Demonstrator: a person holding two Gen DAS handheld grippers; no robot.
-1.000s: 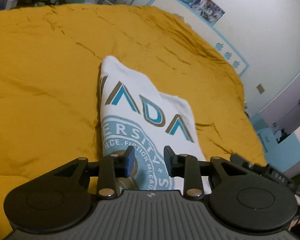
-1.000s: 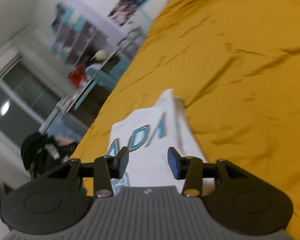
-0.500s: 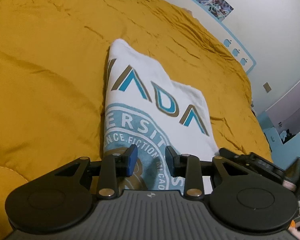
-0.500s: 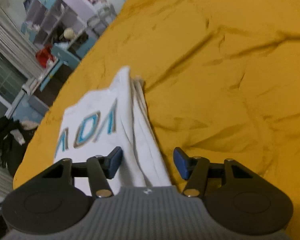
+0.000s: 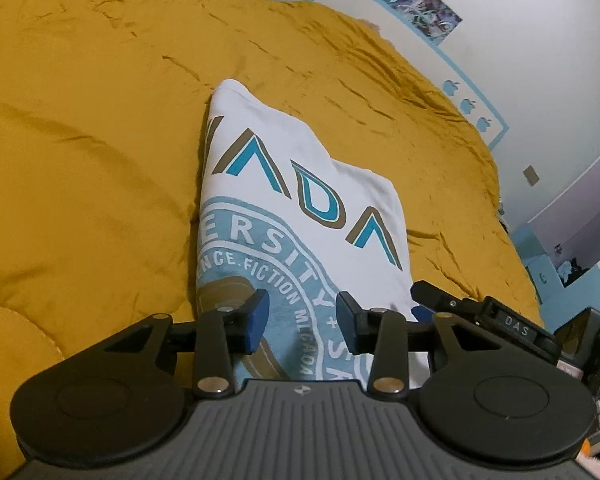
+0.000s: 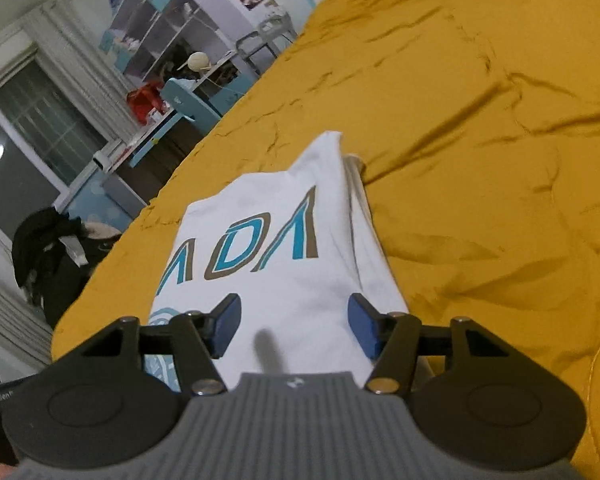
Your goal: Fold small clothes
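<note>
A white T-shirt [image 5: 300, 200] with blue and tan lettering and a round blue emblem lies folded into a narrow strip on the mustard-yellow bedspread [image 5: 80, 140]. My left gripper [image 5: 302, 322] hovers over the emblem end, its jaws opening, and nothing is pinched between the blue pads. The other gripper's black body [image 5: 480, 316] shows at the right of the left wrist view. In the right wrist view the same T-shirt [image 6: 276, 248] runs away from my right gripper [image 6: 294, 330], which stands open above the near end of the cloth without pressing on it.
The bedspread [image 6: 480, 160] covers a wide bed with wrinkles all around the shirt. A white wall with posters [image 5: 432, 12] runs behind the bed. Shelves and a blue desk [image 6: 188, 100] stand beyond the bed's far edge, and dark clothes [image 6: 52, 248] pile beside a window.
The left gripper's jaws have spread wider over the emblem. The right gripper has dropped lower toward the shirt's near end and its jaws have widened too.
</note>
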